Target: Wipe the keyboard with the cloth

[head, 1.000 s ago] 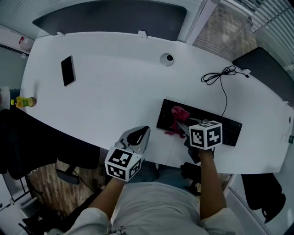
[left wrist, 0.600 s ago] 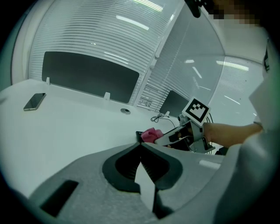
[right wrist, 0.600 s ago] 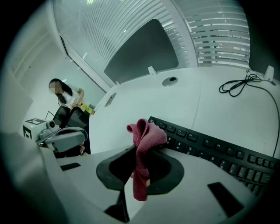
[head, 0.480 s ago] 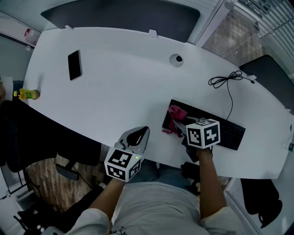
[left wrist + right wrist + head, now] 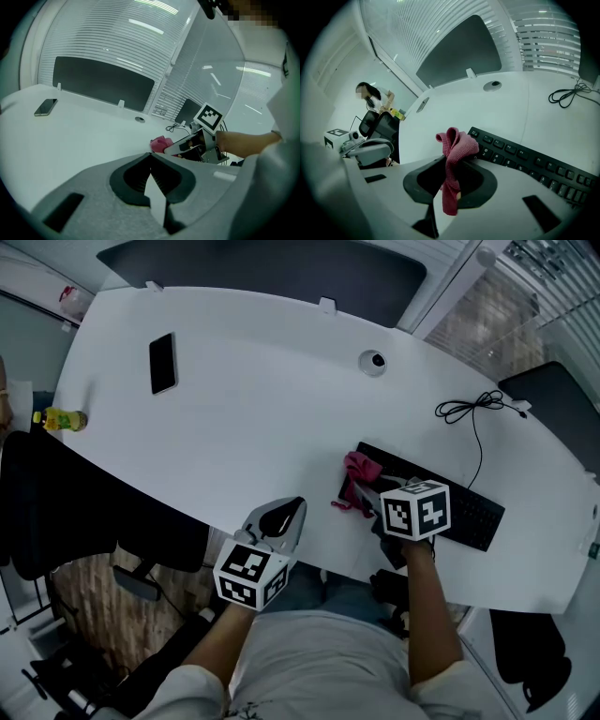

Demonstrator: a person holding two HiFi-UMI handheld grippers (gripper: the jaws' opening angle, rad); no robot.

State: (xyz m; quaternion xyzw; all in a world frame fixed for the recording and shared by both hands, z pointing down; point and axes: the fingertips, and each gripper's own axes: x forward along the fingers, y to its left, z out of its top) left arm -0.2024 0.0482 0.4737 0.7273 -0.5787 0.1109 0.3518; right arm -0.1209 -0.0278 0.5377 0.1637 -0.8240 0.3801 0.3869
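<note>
The person is holding the right gripper [image 5: 449, 159] clamped on a pink cloth [image 5: 360, 468]. The bunched fabric is sitting at the left end of the black keyboard [image 5: 464, 505], which is lying toward four o'clock on the white desk [image 5: 253, 418]. The left gripper [image 5: 151, 158] is hovering at the desk's near edge, around six o'clock, its jaws pressed together with nothing between them. A phone [image 5: 162, 363] is lying at ten o'clock, and a black cable [image 5: 473, 409] is curling at two o'clock.
</note>
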